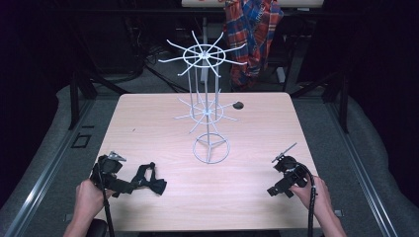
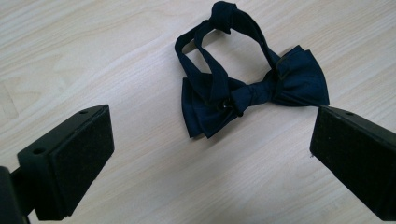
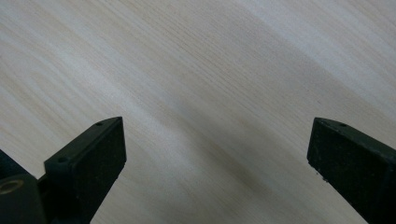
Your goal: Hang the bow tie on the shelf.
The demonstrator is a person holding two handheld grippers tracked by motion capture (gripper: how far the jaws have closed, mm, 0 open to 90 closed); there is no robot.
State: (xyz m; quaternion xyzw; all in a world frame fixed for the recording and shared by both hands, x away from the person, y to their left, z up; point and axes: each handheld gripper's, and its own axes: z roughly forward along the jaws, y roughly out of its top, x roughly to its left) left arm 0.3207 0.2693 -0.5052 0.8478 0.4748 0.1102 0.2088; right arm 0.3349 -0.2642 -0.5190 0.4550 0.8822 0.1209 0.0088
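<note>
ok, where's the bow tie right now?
In the high view the bow tie lies flat on the table's near-left part, just ahead of the open left claw, left of the wire rack.

No readable text, label, brand, number or sign is seen on any surface; any fine print in the dim background may simply be too small to be resolved.

Wire rack (image 1: 207,106) at table (image 1: 148,128) centre, bow tie (image 1: 148,180) near-left beside left tongs (image 1: 129,187), right tongs (image 1: 274,190) near-right.
</note>
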